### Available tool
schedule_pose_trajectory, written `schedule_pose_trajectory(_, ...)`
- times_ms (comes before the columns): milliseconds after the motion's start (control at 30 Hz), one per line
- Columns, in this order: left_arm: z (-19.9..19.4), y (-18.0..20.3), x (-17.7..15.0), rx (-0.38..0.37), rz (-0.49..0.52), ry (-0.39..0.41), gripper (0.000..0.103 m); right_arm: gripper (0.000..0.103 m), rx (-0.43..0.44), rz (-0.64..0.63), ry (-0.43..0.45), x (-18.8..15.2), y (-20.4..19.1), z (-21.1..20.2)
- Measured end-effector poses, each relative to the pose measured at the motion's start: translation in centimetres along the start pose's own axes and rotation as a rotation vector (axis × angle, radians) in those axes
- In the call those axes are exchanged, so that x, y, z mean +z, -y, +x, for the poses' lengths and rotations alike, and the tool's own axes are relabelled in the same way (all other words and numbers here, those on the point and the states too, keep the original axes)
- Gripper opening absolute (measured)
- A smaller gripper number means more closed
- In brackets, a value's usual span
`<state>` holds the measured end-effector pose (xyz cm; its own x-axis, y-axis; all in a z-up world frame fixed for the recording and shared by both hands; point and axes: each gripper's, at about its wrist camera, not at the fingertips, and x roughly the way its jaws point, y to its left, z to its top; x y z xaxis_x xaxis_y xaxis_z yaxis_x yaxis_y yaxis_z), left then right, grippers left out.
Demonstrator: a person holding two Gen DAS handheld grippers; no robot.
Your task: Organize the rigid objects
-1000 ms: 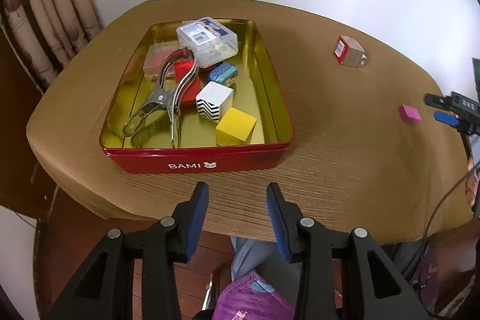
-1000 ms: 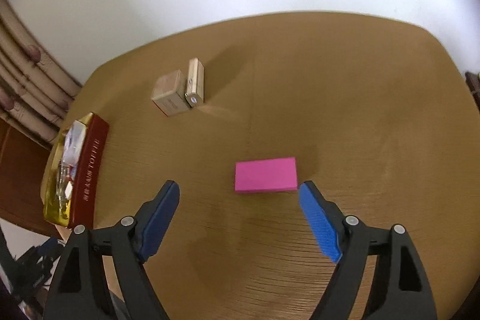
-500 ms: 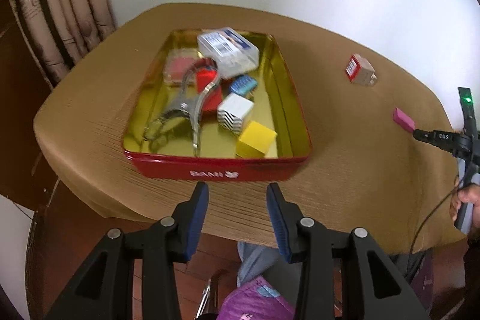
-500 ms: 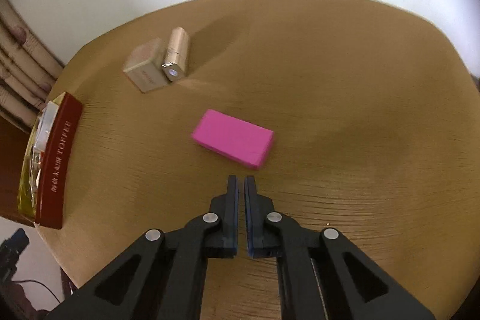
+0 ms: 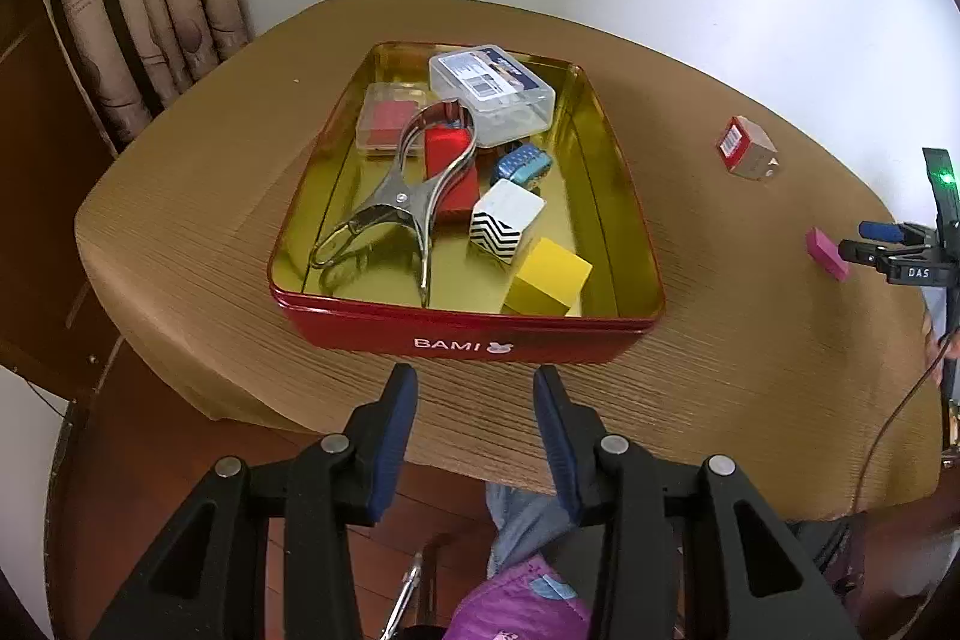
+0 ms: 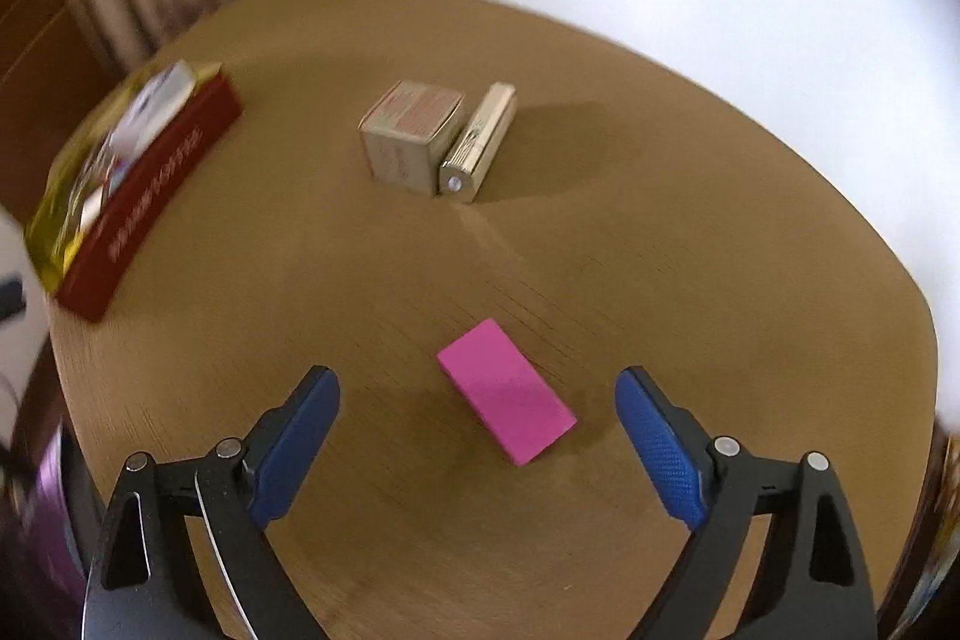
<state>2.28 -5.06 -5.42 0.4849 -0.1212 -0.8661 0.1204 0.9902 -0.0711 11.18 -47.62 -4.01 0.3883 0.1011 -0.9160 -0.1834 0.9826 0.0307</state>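
The right gripper (image 6: pixel 477 451) is opening wide around the pink block (image 6: pixel 507 399), maybe not touching it. The left gripper (image 5: pixel 474 418) is half open and empty, below the red tin (image 5: pixel 468 334).

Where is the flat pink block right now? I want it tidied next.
The flat pink block lies on the bare brown table, low in the right wrist view between the opening right gripper's fingers, untouched, nearer than the small cardboard box.
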Motion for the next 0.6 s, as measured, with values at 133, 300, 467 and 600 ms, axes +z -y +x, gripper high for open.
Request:
schedule_pose_trajectory(133, 0.4, 0.3, 0.1, 0.027, 0.008, -0.010, 0.041, 0.052, 0.015, -0.069, -0.136, 0.6, -0.2, 3.1)
schedule_pose_trajectory(300, -0.2, -0.4, 0.4, 0.063, -0.017, 0.027, 0.041, 0.027, -0.010, 0.004, -0.155, -0.1, 0.1, 3.2)
schedule_pose_trajectory(467, -1.7, -3.1, 1.0, 0.064, -0.117, 0.100, 0.042, 0.027, 0.113, 0.139, -0.014, 0.4, -2.4, -1.2)
schedule_pose_trajectory(600, -1.0, -4.7, 1.2, 0.049, -0.174, 0.066, 0.042, 0.028, 0.287, 0.132, 0.112, 3.9, -8.6, -4.3)
